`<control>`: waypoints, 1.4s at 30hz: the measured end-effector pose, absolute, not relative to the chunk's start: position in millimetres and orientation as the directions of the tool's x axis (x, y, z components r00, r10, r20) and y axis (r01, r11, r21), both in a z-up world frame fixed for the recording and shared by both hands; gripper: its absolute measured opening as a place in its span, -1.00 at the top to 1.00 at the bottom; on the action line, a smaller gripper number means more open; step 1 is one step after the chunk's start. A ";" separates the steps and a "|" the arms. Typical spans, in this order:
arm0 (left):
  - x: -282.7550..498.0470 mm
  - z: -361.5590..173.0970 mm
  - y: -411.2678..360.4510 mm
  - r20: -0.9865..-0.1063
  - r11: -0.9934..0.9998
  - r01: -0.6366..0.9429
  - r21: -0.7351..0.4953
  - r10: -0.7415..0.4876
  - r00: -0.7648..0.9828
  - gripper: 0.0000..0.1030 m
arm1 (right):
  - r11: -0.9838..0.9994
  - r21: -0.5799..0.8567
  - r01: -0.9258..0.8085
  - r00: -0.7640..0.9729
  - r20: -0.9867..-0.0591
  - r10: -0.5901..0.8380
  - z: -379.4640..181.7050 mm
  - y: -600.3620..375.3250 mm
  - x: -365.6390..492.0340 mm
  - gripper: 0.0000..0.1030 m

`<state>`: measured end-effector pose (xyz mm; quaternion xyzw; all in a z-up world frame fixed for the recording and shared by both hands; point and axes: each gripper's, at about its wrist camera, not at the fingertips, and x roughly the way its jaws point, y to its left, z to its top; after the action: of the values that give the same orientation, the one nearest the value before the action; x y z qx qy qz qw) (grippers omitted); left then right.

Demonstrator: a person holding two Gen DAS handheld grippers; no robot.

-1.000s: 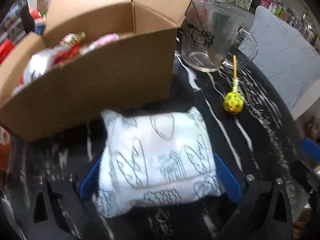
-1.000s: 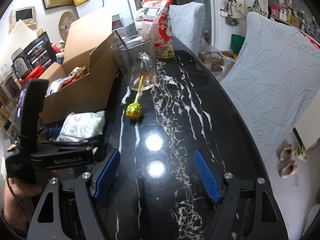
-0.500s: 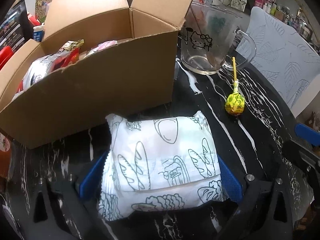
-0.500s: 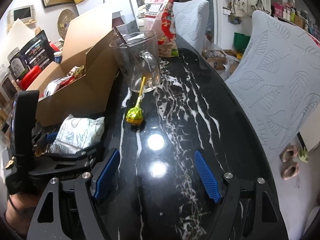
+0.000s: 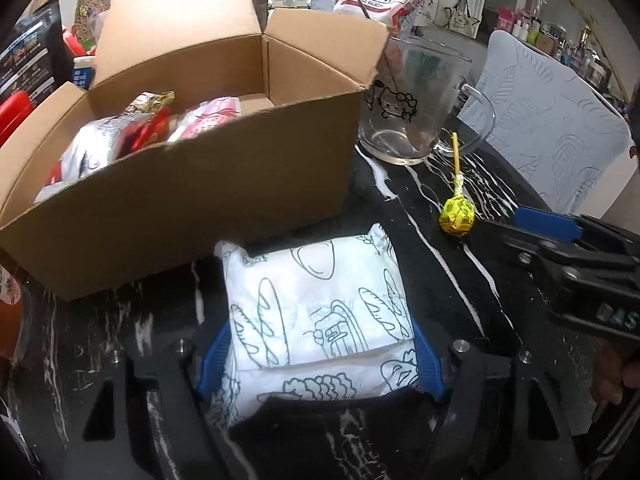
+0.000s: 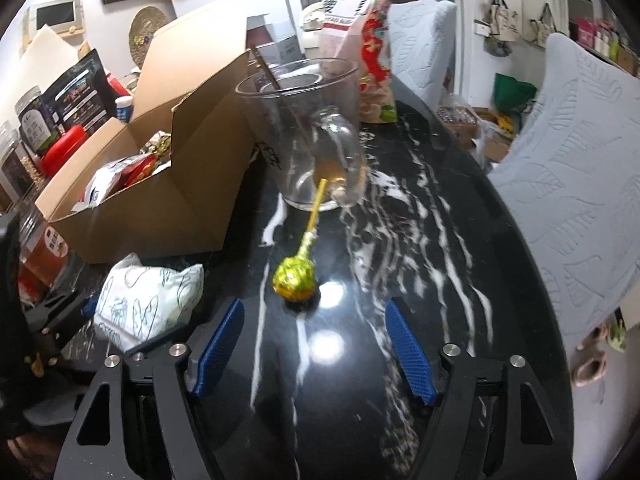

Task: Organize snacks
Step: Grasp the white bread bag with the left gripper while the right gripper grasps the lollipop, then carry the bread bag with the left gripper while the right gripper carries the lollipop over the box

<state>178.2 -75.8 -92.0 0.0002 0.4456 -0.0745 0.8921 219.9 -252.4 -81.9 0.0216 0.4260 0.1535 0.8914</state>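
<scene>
My left gripper (image 5: 320,364) is shut on a white bread-print snack packet (image 5: 316,312) and holds it just in front of the open cardboard box (image 5: 180,184), which has several snack packs (image 5: 120,140) inside. The packet also shows in the right wrist view (image 6: 144,300). A yellow-green lollipop (image 6: 296,276) lies on the black marble table (image 6: 420,240), its stick pointing at the glass mug (image 6: 312,136). My right gripper (image 6: 312,348) is open, with the lollipop just ahead between its fingers. It shows in the left wrist view too (image 5: 548,224).
The Hello Kitty glass mug (image 5: 416,108) stands right of the box. A red-and-white snack bag (image 6: 360,44) stands behind it. Jars and dark packets (image 6: 60,112) crowd the left. A pale blue chair back (image 6: 580,184) lines the table's right edge.
My right gripper has moved forward to the lollipop, which now lies near its fingers. My left gripper has lifted a little with the packet and looks further into the box.
</scene>
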 end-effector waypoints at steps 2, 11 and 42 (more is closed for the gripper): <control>177.7 -90.4 -71.7 -0.795 0.989 0.129 -0.065 -0.130 0.592 -0.46 | 0.950 0.168 -0.264 0.581 -0.758 0.296 -84.1 -248.0 225.4 -0.31; 184.3 -91.7 -59.4 -0.797 0.992 0.102 -0.080 -0.125 0.591 -0.46 | 0.946 0.169 -0.275 0.559 -0.773 0.301 -95.7 -228.9 248.7 0.34; 180.2 -97.9 -72.4 -0.788 0.994 0.103 -0.026 -0.083 0.610 -0.32 | 0.948 0.245 -0.204 0.586 -0.745 0.319 -86.2 -265.3 165.0 0.50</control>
<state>180.2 -72.4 -97.9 0.0109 0.4383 -0.0518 0.8973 165.0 -265.3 -86.2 0.0664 0.4304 0.1472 0.8881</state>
